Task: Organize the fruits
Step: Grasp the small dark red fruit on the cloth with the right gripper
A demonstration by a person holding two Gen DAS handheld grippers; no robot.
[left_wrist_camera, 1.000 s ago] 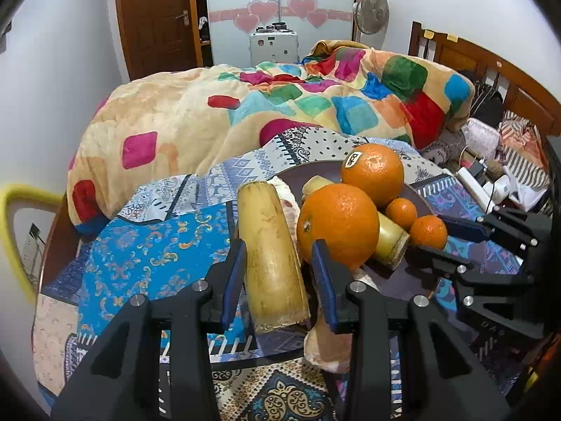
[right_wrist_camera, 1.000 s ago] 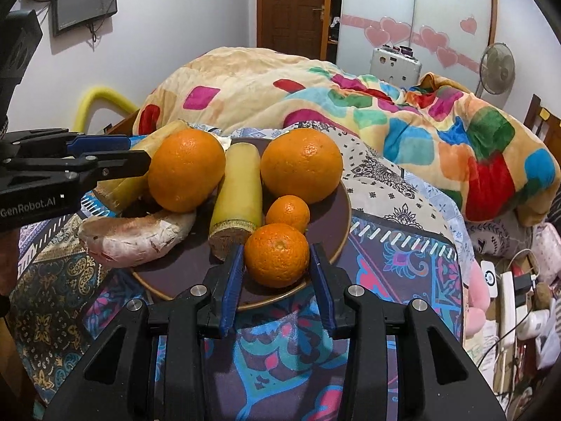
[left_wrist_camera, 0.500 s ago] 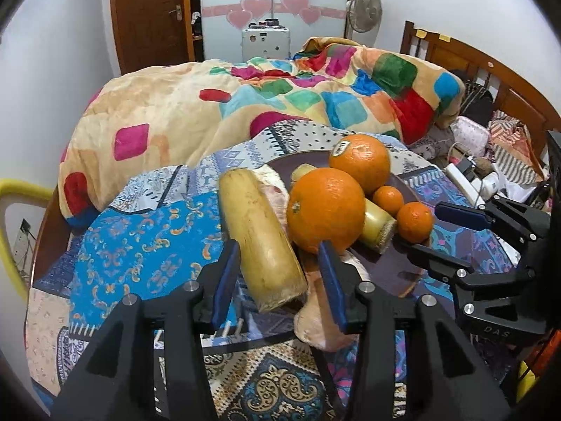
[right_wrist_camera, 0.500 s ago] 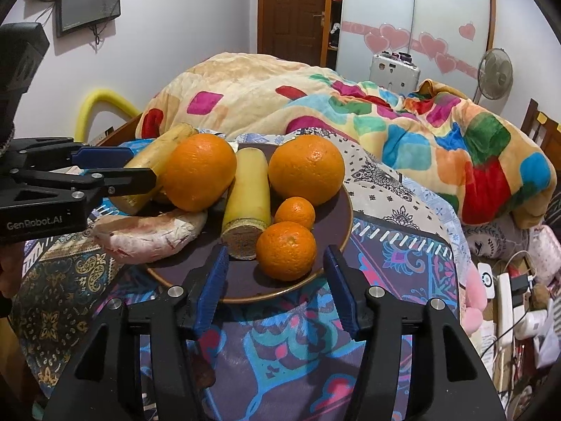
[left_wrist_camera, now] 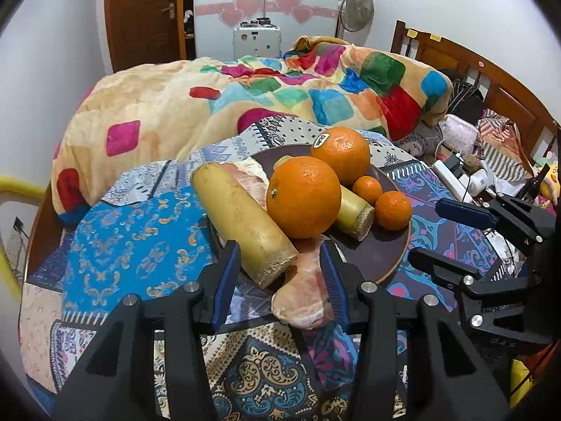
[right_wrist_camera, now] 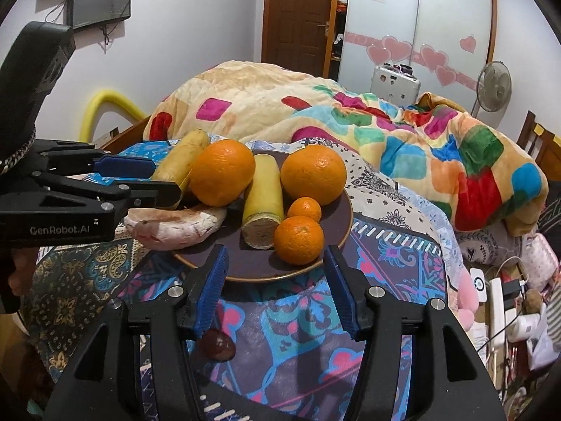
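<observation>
— What has just changed at your end?

— A second ago my right gripper [right_wrist_camera: 275, 289] had its fingers close around the near small orange [right_wrist_camera: 298, 239] on the plate [right_wrist_camera: 345, 215]. Now they stand wide and have drawn back toward me, off the near rim, with nothing between them. The orange sits on the plate, touching the smaller one [right_wrist_camera: 304, 209] just behind it.

— And the left?

— My left gripper [left_wrist_camera: 280, 282] has backed away too. Its fingers are wide, empty, either side of the cut end of the near sugarcane piece [left_wrist_camera: 242, 222] and the pale peeled fruit [left_wrist_camera: 304, 296] that hangs over the plate's near edge.

— So where does the fruit stand?

— Two big oranges [right_wrist_camera: 222, 177], the two small ones and a second cane piece [right_wrist_camera: 263, 203] all lie on the plate, on the patterned cloth [right_wrist_camera: 385, 266]. I judge the placing is nearly finished; the overhanging fruit and the near cane may want nudging in.
</observation>
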